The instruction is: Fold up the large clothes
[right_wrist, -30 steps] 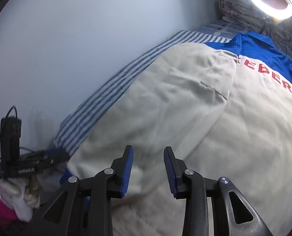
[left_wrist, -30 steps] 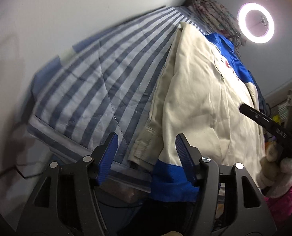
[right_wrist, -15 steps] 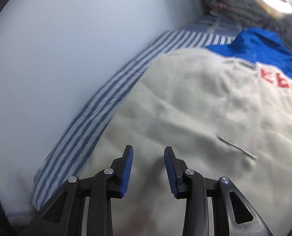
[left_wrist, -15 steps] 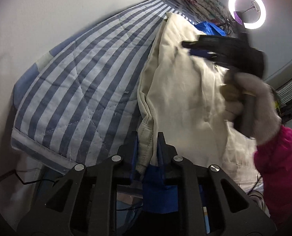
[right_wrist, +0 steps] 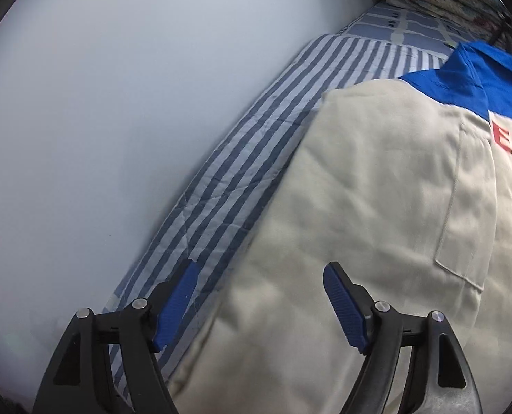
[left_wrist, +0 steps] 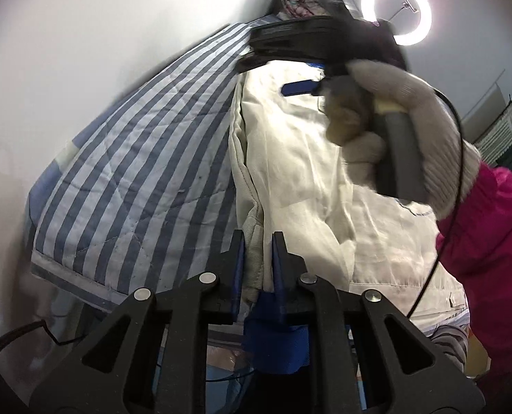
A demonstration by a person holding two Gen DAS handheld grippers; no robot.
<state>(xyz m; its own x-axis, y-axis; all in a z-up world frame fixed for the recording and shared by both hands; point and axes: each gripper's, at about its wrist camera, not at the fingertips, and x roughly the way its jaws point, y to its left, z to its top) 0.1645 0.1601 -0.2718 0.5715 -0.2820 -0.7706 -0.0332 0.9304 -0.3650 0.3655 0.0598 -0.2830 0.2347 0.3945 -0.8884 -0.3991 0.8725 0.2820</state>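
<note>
Claw (left_wrist: 258, 253) on ribbed beige cuff (left_wrist: 254, 269)

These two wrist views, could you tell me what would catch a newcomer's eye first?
Most striking is the big beige jacket with a blue collar and red letters, spread over the striped quilt beside the wall. In the left wrist view the left gripper pinches its hem, a gloved hand carries the right gripper, jaws opening, above it, and a ring light glows top right.
</note>
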